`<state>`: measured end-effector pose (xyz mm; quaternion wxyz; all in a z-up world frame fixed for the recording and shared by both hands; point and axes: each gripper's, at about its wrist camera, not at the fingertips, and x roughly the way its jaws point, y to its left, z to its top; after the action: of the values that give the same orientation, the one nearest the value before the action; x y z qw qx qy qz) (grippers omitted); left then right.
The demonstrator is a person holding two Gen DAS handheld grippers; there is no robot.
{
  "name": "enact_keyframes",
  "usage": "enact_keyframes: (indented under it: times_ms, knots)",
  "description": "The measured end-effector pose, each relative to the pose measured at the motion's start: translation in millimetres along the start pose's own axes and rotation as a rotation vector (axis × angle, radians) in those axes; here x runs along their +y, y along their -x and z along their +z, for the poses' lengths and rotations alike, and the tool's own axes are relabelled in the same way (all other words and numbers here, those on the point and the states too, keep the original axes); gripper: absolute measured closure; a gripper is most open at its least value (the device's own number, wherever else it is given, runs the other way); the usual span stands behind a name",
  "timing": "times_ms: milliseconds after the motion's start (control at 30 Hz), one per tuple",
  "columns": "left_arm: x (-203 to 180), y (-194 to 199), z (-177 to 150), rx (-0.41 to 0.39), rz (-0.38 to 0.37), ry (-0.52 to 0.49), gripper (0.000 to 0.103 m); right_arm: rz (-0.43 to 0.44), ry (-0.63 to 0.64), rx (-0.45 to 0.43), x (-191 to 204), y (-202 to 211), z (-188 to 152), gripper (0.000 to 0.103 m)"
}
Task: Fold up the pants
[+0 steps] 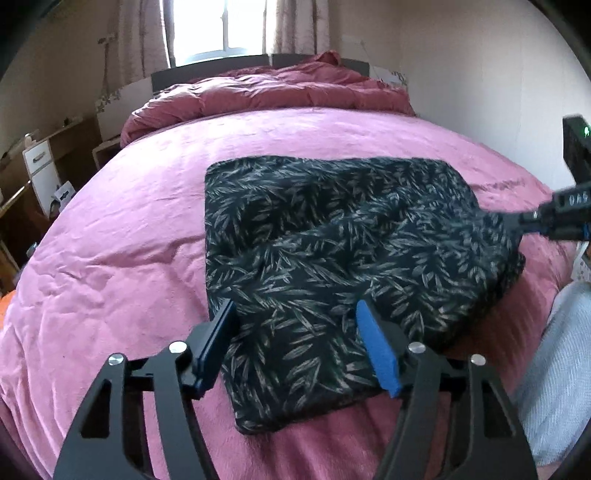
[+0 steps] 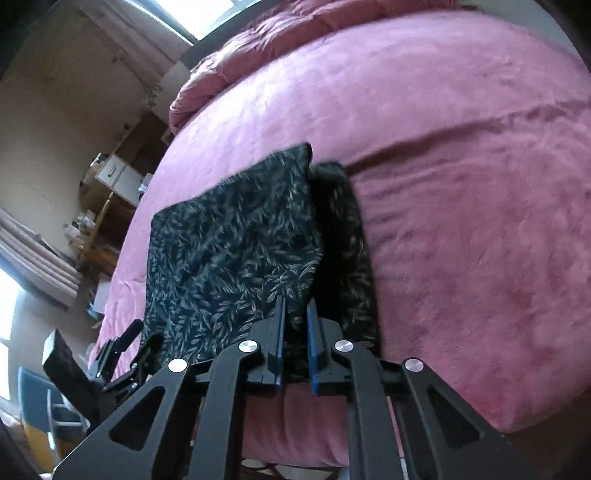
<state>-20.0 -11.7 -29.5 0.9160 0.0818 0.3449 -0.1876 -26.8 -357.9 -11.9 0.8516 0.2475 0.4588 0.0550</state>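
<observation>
Nearest the left wrist camera, the left gripper (image 1: 295, 325) hovers with its jaws spread apart over the near edge of the pants (image 1: 332, 251). The blue pads straddle the cloth without pinching it, so it is released. The pants (black, with a pale leaf print) lie folded into a thick, roughly square bundle on the pink bedspread (image 1: 122, 240), towards the near side of the bed.

At the bundle's right edge, the right gripper (image 2: 295, 317) is clenched. Its two blue pads stand almost together, with a fold of the pants' fabric caught between them. From the right wrist view, the top layer sits raised at that edge, and a darker lower layer shows just beside it.

Beyond the pants, the bedspread runs on bare and lightly creased. At the far end of the bed, well past the bundle, a rumpled darker pink duvet (image 1: 266, 92) is heaped against the headboard, with a bright window (image 1: 218, 29) and curtains behind.
</observation>
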Motion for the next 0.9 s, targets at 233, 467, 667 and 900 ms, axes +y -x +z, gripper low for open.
enact_keyframes:
  times_ms: [233, 467, 667, 900]
  knots:
    - [-6, -6, -7, 0.018, 0.023, -0.016, 0.040, -0.072, 0.006, 0.069, -18, -10, -14, 0.094]
    - [-4, -4, -2, 0.035, 0.034, 0.031, 0.038, -0.087, 0.067, -0.009, -1, -4, -21, 0.072]
    - [6, -3, 7, 0.079, 0.046, 0.117, 0.024, -0.149, 0.153, -0.190, 14, 23, -14, 0.070]
    - [10, -4, 25, 0.094, 0.093, 0.127, 0.019, -0.122, 0.207, -0.255, 34, 24, 15, 0.070]
